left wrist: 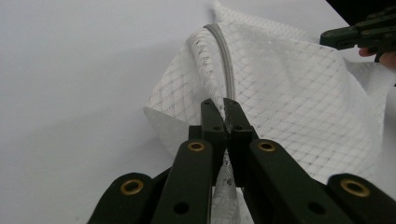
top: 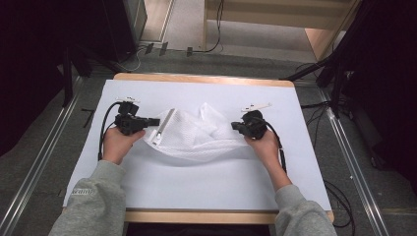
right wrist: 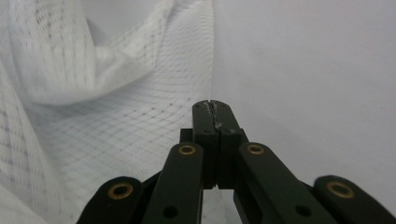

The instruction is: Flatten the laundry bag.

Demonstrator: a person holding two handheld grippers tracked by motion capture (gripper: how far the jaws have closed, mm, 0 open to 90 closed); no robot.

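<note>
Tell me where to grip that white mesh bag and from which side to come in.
Grip the mesh bag at its side edges, coming in low from left and right. The cloth is limp, so thin edges suit shut jaws best. The left gripper is clamped beside the grey zipper band, probably the firmest edge; the right gripper pinches the opposite edge.

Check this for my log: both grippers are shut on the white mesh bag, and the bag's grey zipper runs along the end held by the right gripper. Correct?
Not quite. The grey zipper runs along the end held by the left gripper, as the left gripper view shows. The rest holds: both the left gripper and the right gripper are shut on the white mesh bag.
</note>
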